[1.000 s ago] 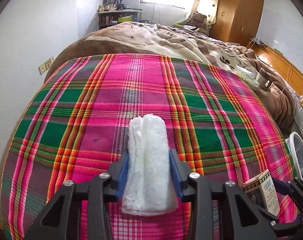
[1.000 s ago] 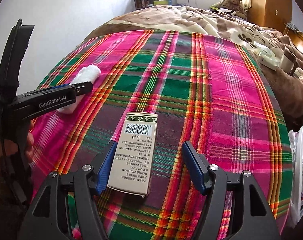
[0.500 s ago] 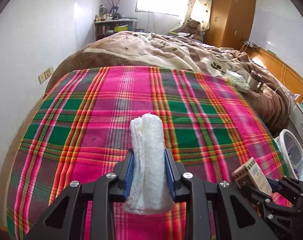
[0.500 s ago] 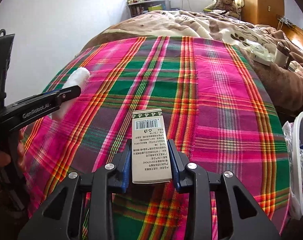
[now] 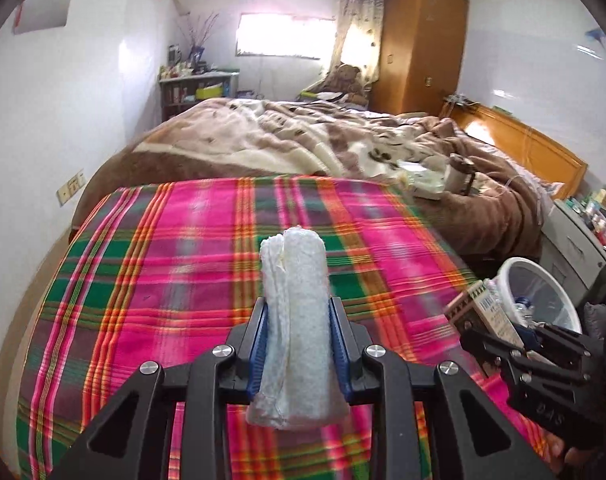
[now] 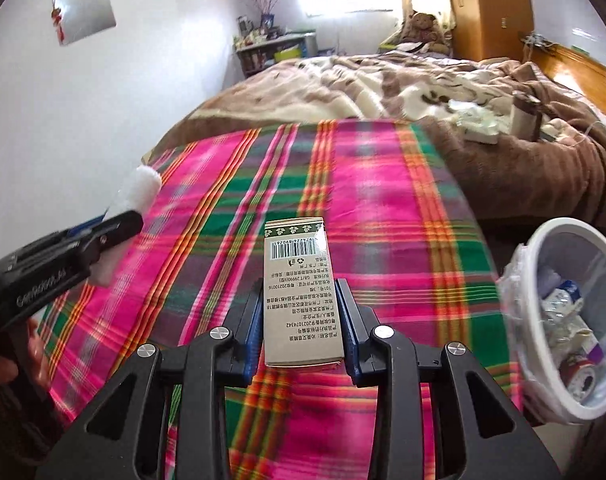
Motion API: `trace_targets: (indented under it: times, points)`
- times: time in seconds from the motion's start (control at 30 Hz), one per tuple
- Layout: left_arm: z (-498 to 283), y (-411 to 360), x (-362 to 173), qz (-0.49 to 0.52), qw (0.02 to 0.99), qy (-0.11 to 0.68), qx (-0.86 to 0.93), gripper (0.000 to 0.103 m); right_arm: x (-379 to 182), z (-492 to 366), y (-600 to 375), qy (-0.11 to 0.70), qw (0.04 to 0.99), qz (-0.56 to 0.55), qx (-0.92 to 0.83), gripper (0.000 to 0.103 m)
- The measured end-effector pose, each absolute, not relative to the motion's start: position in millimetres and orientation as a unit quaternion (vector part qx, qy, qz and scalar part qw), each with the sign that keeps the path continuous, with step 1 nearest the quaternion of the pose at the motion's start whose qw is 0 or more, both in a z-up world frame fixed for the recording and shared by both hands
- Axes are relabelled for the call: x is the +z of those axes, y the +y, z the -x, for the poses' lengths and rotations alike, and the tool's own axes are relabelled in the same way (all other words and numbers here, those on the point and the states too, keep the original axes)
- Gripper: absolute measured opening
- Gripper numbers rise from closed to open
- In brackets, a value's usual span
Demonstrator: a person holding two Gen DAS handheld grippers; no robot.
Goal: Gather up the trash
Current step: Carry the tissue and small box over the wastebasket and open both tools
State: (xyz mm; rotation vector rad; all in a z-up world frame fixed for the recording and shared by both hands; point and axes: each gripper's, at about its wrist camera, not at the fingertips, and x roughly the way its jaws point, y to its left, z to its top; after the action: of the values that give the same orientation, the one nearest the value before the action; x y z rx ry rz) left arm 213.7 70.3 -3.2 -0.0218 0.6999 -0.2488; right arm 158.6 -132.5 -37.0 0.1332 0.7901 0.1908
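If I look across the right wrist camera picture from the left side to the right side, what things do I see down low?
Left gripper holding the white tissue roll → small printed box clamped in the right gripper over the plaid blanket → white trash bin with trash inside.

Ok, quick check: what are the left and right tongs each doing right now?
Left tongs: closed on the white rolled paper towel wad.
Right tongs: closed on the small beige printed cardboard box.
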Motion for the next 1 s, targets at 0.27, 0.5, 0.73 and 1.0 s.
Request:
trace_targets:
  times: [0.27, 0.5, 0.73, 1.0]
  points:
    - [-192, 29, 18, 0.0, 0.935, 0.319, -0.155, 0.029, -20, -139, -171, 0.357, 0.928, -0.079, 0.066, 0.034]
    - [-175, -13, 30, -0.012, 0.934, 0.306, -0.186, 0.029, -10, -124, -210, 0.336, 0.937, -0.092, 0.037, 0.034]
    - [-163, -61, 36, -0.015, 0.929, 0.293, -0.224, 0.029, -2, -108, -257, 0.319, 0.943, -0.095, 0.0, 0.034]
    - [-154, -127, 34, -0.028, 0.914, 0.296, -0.276, 0.029, -2, -100, -307, 0.314, 0.942, -0.108, -0.045, 0.034]
